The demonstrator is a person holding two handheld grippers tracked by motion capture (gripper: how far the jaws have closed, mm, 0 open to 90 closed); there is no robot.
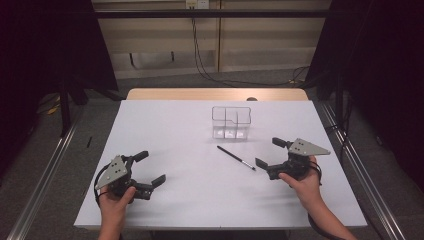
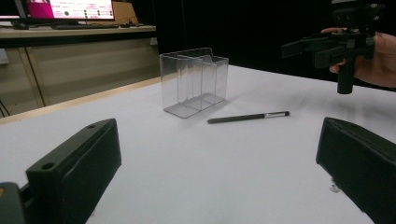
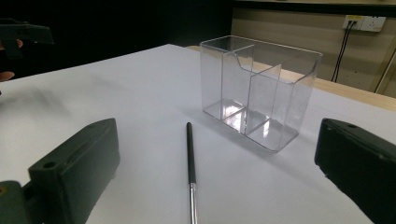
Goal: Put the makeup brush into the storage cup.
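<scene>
Both claws gape empty: right claw (image 1: pixel 269 152) at four o'clock, left claw (image 1: pixel 149 167) at eight. Brush (image 1: pixel 236 158) lies on my worktop (image 1: pixel 165 125), just before the organizer (image 1: pixel 231 121); nothing done yet.

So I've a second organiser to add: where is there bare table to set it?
Bare: the far left, left of the clear organiser, and the middle between the left gripper and the brush. Crowded: where brush, organiser and right gripper cluster.
</scene>
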